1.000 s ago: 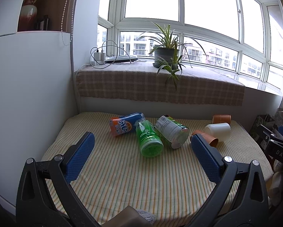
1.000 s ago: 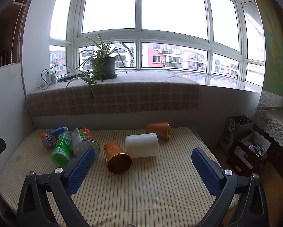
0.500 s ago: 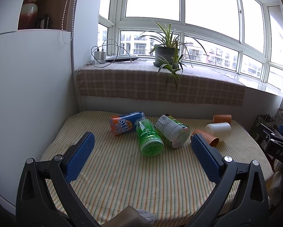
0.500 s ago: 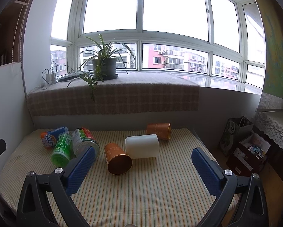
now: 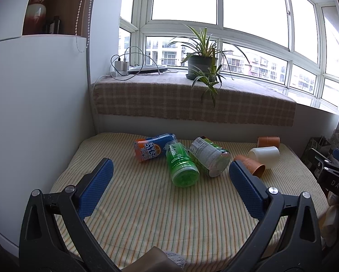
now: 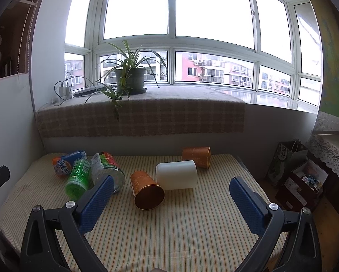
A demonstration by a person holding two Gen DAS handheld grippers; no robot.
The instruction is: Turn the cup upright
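Three cups lie tipped on the striped counter [image 6: 192, 238]: near copper cup [image 6: 146, 191], white cup [image 6: 176, 175], far copper cup [image 6: 196, 156]. Nothing has shifted over the last second; both the right hand-held gripper [image 6: 170, 200] and left hand-held gripper [image 5: 169, 189] hover wide and empty, so flipping hasn't begun.

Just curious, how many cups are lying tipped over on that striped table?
3: a near copper cup, a white cup touching it behind, and a far copper cup by the wall. None looks hidden.

Bright bay window [image 6: 174, 34] — checked cloth [image 6: 142, 120] on sill, potted plant [image 6: 129, 77]
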